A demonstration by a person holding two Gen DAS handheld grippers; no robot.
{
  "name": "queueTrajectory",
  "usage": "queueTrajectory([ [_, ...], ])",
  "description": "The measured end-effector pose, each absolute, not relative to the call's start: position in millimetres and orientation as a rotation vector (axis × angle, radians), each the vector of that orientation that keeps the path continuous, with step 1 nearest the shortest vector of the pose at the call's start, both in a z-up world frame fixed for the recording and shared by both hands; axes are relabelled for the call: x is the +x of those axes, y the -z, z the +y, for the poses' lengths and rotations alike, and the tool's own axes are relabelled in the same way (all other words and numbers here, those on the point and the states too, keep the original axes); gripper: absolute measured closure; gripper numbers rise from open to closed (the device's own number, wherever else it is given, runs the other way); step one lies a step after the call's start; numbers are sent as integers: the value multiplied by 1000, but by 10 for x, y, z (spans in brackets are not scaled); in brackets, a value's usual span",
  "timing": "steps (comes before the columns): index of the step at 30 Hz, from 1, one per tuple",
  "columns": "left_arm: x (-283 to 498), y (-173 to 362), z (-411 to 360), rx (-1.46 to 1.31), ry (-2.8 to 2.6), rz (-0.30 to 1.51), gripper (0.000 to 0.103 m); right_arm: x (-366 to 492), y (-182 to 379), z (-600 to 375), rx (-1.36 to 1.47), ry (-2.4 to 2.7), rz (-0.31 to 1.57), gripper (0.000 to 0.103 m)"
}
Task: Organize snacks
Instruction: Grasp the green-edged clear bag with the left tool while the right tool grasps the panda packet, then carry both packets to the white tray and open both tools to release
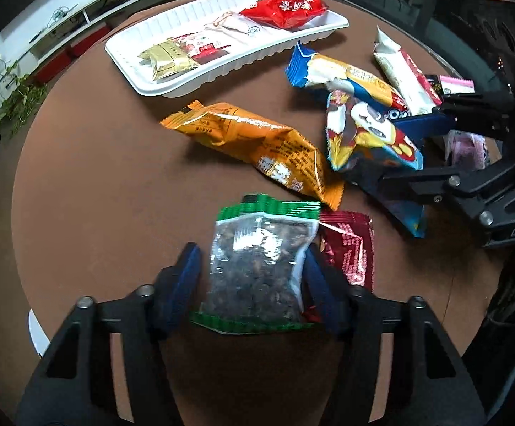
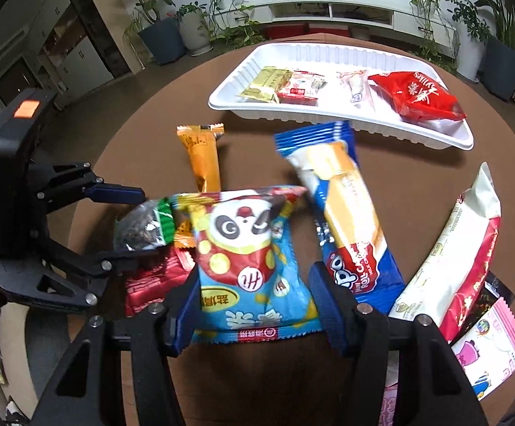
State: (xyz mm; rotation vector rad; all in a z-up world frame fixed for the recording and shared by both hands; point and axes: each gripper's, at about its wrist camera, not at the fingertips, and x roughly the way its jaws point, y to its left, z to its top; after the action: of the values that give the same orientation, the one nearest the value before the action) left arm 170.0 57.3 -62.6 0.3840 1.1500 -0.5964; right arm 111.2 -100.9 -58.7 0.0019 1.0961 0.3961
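Left gripper (image 1: 254,277) jaws pinch the clear nut bag (image 1: 257,266); right gripper (image 2: 254,305) jaws pinch the panda packet (image 2: 247,266).

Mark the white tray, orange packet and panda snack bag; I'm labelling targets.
white tray (image 1: 151,81): left wrist view, bare near rim.
orange packet (image 1: 250,138): left wrist view, mid-body.
panda snack bag (image 2: 247,255): right wrist view, front centre.
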Motion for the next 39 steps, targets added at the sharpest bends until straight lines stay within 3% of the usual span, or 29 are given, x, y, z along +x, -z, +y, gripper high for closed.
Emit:
queueTrajectory([
  [15,1548,550,659,321,526,1160,71,1102,593,-872,-42,-432,1106,41],
  [18,1503,534,734,274,513,1155,71,1108,609,-867,-63,-423,1108,42],
  [29,1367,469,911,142,502,1124,73,1075,548,-876,-91,-406,1082,66],
  [39,1217,348,1067,-4,512,1081,74,925,344,-1083,68,-444,1065,67],
])
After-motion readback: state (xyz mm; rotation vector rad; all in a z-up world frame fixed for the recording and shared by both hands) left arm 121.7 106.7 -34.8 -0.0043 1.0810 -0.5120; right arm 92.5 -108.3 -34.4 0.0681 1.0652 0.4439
